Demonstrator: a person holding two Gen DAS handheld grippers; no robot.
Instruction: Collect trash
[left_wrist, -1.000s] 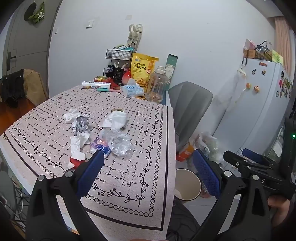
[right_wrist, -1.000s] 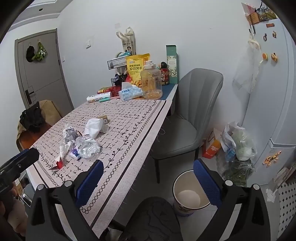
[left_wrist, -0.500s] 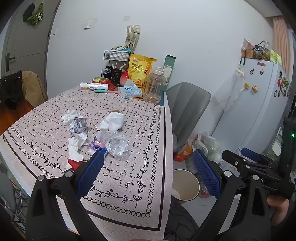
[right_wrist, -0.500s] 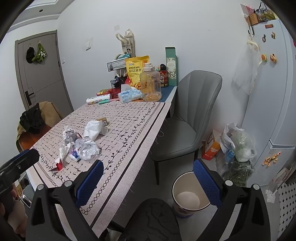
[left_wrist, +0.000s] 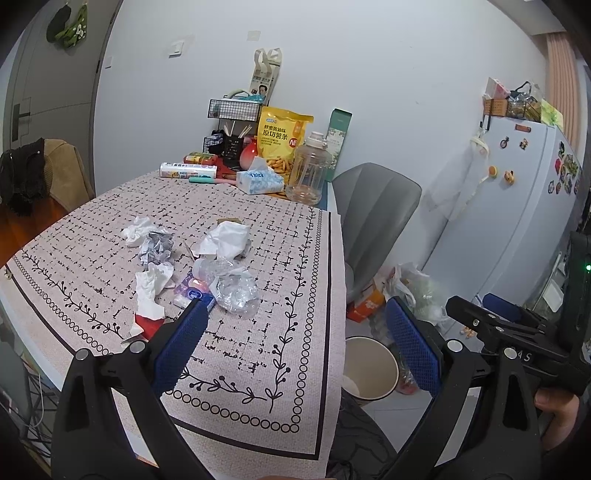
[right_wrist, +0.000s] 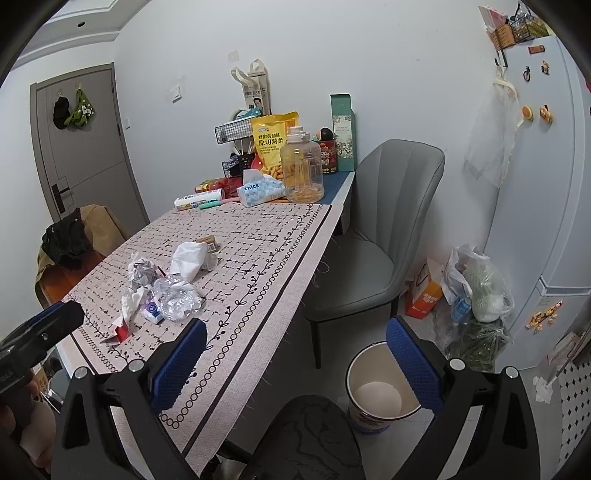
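Grippers are held spread and empty: the left gripper (left_wrist: 295, 332) above the near table edge, the right gripper (right_wrist: 295, 354) between table (right_wrist: 258, 266) and bin (right_wrist: 373, 398). Trash is clustered on the patterned cloth: crumpled tissues (left_wrist: 225, 240), a crushed plastic bottle (left_wrist: 232, 284), a foil wad (left_wrist: 157, 245), a red scrap (left_wrist: 147, 323). The bin is seen on the floor beside a grey chair (right_wrist: 373, 236).
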